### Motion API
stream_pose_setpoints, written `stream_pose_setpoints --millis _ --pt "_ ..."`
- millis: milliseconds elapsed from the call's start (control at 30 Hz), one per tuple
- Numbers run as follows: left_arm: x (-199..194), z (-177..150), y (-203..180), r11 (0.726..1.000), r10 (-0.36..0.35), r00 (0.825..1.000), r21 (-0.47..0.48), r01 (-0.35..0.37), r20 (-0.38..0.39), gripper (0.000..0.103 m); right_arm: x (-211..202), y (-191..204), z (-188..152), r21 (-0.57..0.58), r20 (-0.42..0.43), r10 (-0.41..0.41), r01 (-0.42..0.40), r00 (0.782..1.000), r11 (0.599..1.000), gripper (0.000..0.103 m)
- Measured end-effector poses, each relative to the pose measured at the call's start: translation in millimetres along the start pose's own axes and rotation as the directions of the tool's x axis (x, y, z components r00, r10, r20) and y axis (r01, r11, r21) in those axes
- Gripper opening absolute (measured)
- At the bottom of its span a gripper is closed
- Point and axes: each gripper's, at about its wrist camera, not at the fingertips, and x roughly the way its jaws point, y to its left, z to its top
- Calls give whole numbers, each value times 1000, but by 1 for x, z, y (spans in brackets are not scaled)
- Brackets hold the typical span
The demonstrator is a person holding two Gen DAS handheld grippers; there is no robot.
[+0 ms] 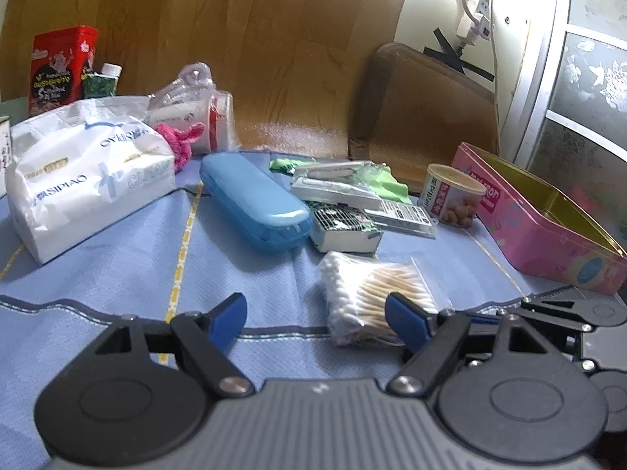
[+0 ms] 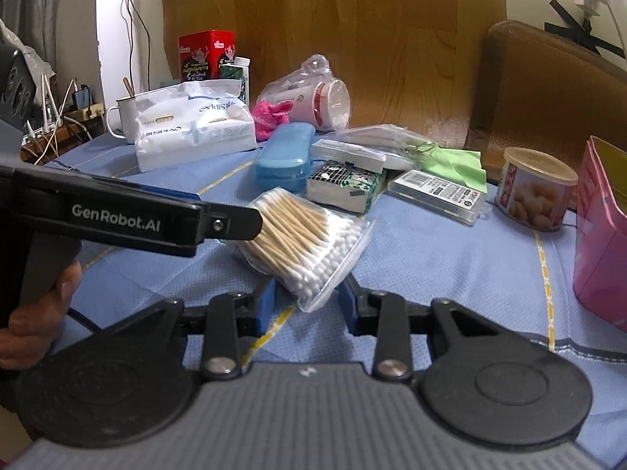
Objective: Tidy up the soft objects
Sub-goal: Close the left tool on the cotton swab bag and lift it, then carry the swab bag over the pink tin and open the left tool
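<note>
- The bag of cotton swabs (image 2: 303,241), a clear zip pouch packed with wooden-stemmed buds, lies on the blue tablecloth (image 2: 450,270) near its front edge; it is the landmark for everything below.
- The right gripper (image 2: 307,301) has its blue pads at the bag's near end, one on each side, the jaws narrow and pressing on the plastic (the bag's near corner sits tilted between them).
- The left gripper (image 1: 315,319) stands wide with nothing between its pads; in the left wrist view its right finger (image 1: 407,319) lies just beside the bag's near corner, whether touching I cannot tell.
- In the right wrist view the left gripper's black finger crosses in front of the bag's far left end, with a hand (image 2: 35,305) on the handle below it.
- Just behind the bag sits a small patterned box (image 2: 343,186), and to the left of that, a blue plastic case (image 2: 284,158).
- Behind the bag to the right lies a flat clear-cased card pack (image 2: 437,194), with a green cloth (image 2: 456,166) beyond it.
- Further right stand a round tin (image 2: 535,188) and, at the edge, a pink box (image 2: 599,235).
- Well behind the bag to the left rests a white tissue pack (image 2: 194,129), beside a pink fluffy item (image 2: 270,115) and a bagged mug (image 2: 313,92).
</note>
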Motion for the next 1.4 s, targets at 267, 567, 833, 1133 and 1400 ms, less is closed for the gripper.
stream_pose_setpoints --millis 267,567,833,1133,1400 --pt "3 0 4 998 -55 998 -43 54 -27 87 -1 1 0 -7 1 5 -5 1000 1000 45" --pt "-8 -4 20 981 -126 991 -154 120 -31 85 -2 0 -1 4 3 12 -12 1000 1000 53" --pt "10 7 6 979 -155 985 -147 143 -72 61 -1 -1 -1 14 4 18 -18 1000 1000 56" --pt "14 14 -34 985 -159 984 -86 152 -79 47 -13 -18 -4 105 44 -11 7 999 994 28" --pt "15 57 -97 972 -236 972 22 236 -10 47 -57 -40 1 89 216 -150 133 965 987 28"
